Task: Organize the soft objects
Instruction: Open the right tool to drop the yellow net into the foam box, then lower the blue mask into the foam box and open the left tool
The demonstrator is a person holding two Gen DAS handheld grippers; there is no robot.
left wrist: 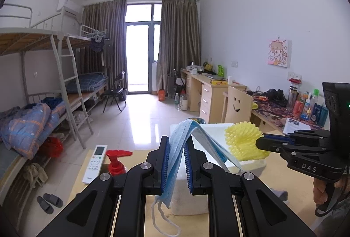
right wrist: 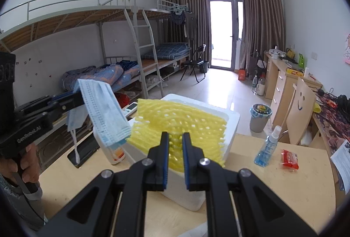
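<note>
- Left gripper [left wrist: 176,162] is clamped on a blue face mask [left wrist: 177,158] — the fabric is pinched between the blue pads, one end draped toward the white foam box [left wrist: 188,199], an ear loop dangling below the jaws.
- Right gripper [right wrist: 175,156] is closed on a yellow foam net [right wrist: 181,125], which fans out above the foam box's open top.
- Both soft things hang in the air over the foam box, the mask on its left side, the net on its right, close together but not touching.
- The foam box sits on a pale wooden table [right wrist: 273,188].
- Left of the foam box: a white remote control [left wrist: 95,163] and a red pump bottle [left wrist: 116,162].
- Right of the foam box: a blue spray bottle [right wrist: 268,147] and a red packet [right wrist: 289,159] — only the right wrist view catches these.
- That view also shows a dark phone [right wrist: 84,152] lying flat left of the box, and a grey bin [right wrist: 260,117] on the floor beyond the table.
- The left wrist view alone shows dark slippers [left wrist: 49,203] on the tiled floor.
- Beyond the foam box: bunk beds [right wrist: 122,44] on the left wall, desks [left wrist: 210,92] along the right, brown curtains [left wrist: 179,40] framing a bright glass door [left wrist: 141,51] at the far end.
- Each view catches the other gripper with a hand on its handle.
</note>
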